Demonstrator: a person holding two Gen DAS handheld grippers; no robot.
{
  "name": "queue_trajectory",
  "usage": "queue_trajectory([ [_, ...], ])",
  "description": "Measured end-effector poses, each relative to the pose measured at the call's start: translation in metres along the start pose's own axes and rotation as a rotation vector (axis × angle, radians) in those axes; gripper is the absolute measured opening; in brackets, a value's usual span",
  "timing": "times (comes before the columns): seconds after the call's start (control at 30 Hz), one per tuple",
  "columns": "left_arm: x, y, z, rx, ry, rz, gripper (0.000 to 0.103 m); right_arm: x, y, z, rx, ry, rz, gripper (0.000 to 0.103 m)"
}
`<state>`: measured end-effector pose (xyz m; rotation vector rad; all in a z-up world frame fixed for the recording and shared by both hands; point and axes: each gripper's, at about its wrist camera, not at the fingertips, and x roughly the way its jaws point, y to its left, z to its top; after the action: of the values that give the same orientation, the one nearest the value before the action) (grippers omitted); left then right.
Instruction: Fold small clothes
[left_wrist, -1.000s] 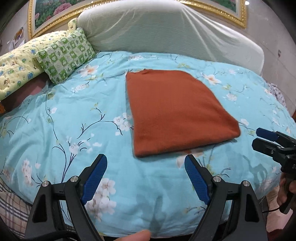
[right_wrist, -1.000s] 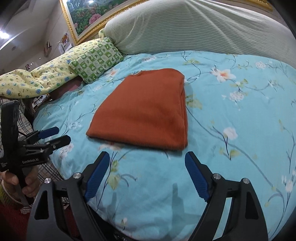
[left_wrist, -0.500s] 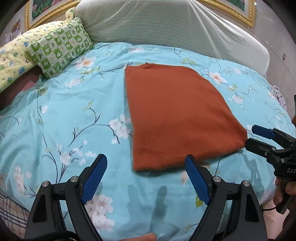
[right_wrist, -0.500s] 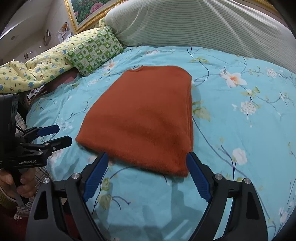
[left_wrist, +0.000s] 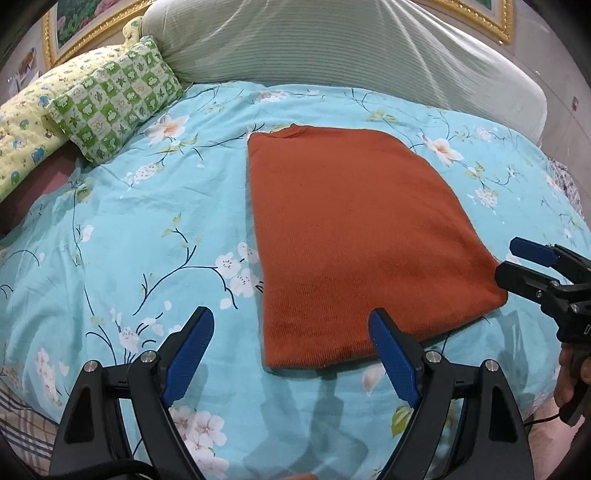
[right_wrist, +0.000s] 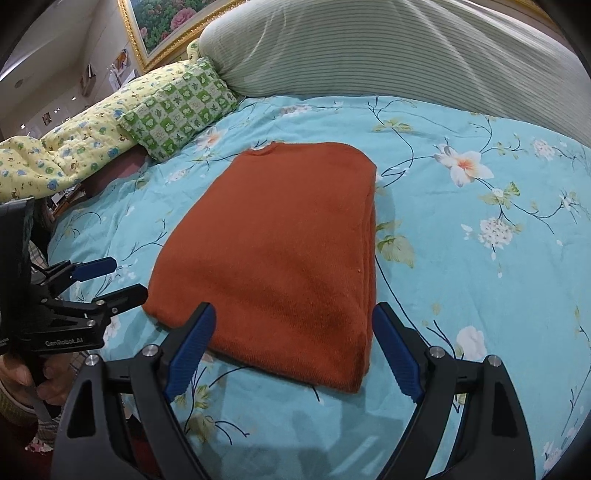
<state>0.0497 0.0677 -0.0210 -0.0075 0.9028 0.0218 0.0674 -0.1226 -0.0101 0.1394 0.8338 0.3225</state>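
Both wide-apart grippers, left gripper (left_wrist: 291, 350) and right gripper (right_wrist: 293, 345), empty, flank rust-orange knit folded garment's (left_wrist: 354, 236) 6 o'clock hem, likely for next fold.

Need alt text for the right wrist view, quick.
A folded rust-orange sweater lies flat on a turquoise floral duvet, its near edge between the right gripper's open jaws. The left gripper, also open, hovers beside the sweater's left corner.

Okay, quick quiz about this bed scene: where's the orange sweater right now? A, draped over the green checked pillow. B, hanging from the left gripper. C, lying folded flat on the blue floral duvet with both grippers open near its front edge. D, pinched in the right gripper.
C: the orange sweater lies folded on the blue floral duvet, with the left gripper and right gripper open, gripping nothing.
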Motion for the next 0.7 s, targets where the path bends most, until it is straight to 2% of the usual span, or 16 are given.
queue_trajectory([
  [0.7,0.014,0.003,0.017,0.005,0.015,-0.020,0.086,0.015,0.000,0.008,-0.001,0.032,0.012,0.087],
])
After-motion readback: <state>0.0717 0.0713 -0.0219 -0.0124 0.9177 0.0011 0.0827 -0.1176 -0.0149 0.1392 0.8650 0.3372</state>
